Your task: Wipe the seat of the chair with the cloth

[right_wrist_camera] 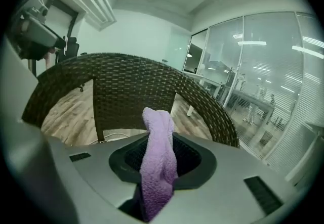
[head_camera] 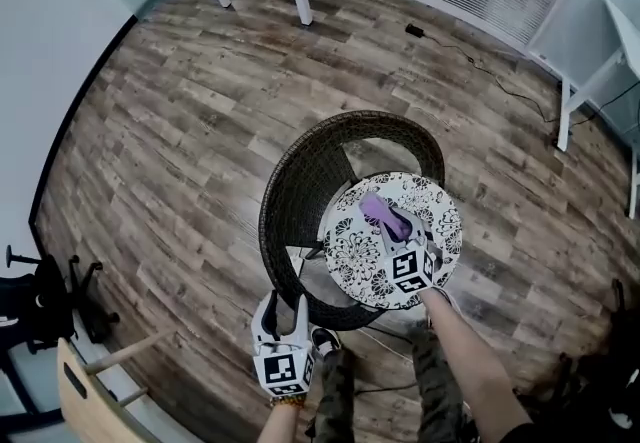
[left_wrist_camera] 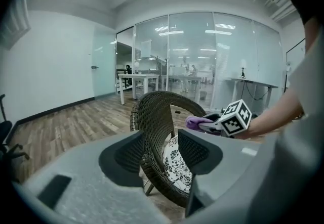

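The wiping stroke itself is not yet under way; this looks like the approach step, with the cloth being brought down to the seat. The right hand-held gripper [head_camera: 393, 224] is holding the purple cloth [right_wrist_camera: 158, 162] pinched between its narrow-set jaws, the fabric standing up in a bunched fold ahead of the jaws and trailing back beneath them. In the head view this hand-held gripper is hanging over the black-and-white floral seat cushion [head_camera: 350, 253] of the wicker chair [head_camera: 300, 181], with the curved chair back rising just ahead of it. Whether the cloth is already touching the cushion cannot be told.

The left hand-held gripper [head_camera: 285, 315] is standing with its jaws wide apart and pressing on nothing; the wicker rim and the cushion edge are showing just ahead of them, close by.

The next move probably calls for pressing the bunched cloth flat onto the cushion and sweeping it across the pattern. The left hand-held gripper seems to be lining up to steady the chair by its rim, though that is only a guess.
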Action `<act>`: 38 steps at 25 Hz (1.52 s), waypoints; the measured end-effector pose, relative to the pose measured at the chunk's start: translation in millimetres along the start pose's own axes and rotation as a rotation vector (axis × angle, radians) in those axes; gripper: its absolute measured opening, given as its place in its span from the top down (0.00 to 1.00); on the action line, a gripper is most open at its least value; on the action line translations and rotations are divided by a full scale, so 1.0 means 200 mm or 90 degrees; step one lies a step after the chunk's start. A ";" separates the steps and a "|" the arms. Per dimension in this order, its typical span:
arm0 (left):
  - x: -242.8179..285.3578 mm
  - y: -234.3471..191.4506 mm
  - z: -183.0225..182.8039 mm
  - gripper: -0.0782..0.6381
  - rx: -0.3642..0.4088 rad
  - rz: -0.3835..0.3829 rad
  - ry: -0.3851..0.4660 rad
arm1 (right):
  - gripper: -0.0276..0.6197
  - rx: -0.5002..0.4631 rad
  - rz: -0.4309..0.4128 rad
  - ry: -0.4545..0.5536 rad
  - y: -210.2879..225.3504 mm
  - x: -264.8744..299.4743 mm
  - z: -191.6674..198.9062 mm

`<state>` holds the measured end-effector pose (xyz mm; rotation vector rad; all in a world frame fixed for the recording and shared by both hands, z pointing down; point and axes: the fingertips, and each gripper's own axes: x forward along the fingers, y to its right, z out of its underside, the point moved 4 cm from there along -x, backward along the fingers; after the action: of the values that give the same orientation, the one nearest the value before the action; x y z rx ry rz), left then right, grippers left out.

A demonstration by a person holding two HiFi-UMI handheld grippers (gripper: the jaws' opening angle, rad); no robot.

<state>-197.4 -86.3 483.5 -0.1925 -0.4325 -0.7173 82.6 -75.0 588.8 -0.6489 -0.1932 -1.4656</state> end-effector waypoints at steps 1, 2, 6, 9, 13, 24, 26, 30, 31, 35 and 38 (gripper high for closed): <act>0.01 0.00 0.01 0.60 -0.001 0.000 0.001 | 0.80 -0.001 -0.001 -0.009 0.00 0.05 0.03; 0.03 0.00 0.01 0.60 -0.002 0.001 0.001 | 0.80 -0.004 -0.001 -0.018 0.00 0.09 0.06; 0.08 -0.01 0.06 0.60 0.000 0.001 -0.001 | 0.80 -0.017 -0.003 -0.061 0.01 0.26 0.20; 0.12 -0.02 0.09 0.60 -0.009 -0.007 0.006 | 0.80 -0.017 0.006 -0.092 0.03 0.36 0.28; 0.11 -0.04 0.09 0.61 -0.009 -0.046 0.023 | 0.80 -0.008 0.023 -0.123 0.06 0.45 0.35; 0.16 -0.12 0.17 0.63 -0.041 -0.109 0.017 | 0.80 -0.030 0.020 -0.160 -0.01 0.63 0.41; 0.17 -0.13 0.17 0.64 -0.042 -0.112 0.013 | 0.79 -0.051 0.003 -0.168 -0.06 0.64 0.42; 0.18 -0.13 0.17 0.64 -0.037 -0.108 0.009 | 0.62 -0.082 -0.088 -0.171 -0.20 0.63 0.46; 0.18 -0.13 0.17 0.64 -0.038 -0.107 0.009 | 0.56 -0.075 -0.103 -0.162 -0.21 0.62 0.45; 0.17 -0.13 0.18 0.64 -0.048 -0.110 0.011 | 0.53 0.029 -0.116 -0.094 -0.16 0.54 0.34; 0.17 -0.13 0.18 0.64 -0.052 -0.109 0.012 | 0.52 0.078 -0.102 -0.062 -0.11 0.49 0.28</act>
<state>-203.4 -114.1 531.2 -0.2267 -0.4056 -0.9055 87.9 -129.6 689.9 -0.6166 -0.4153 -1.5638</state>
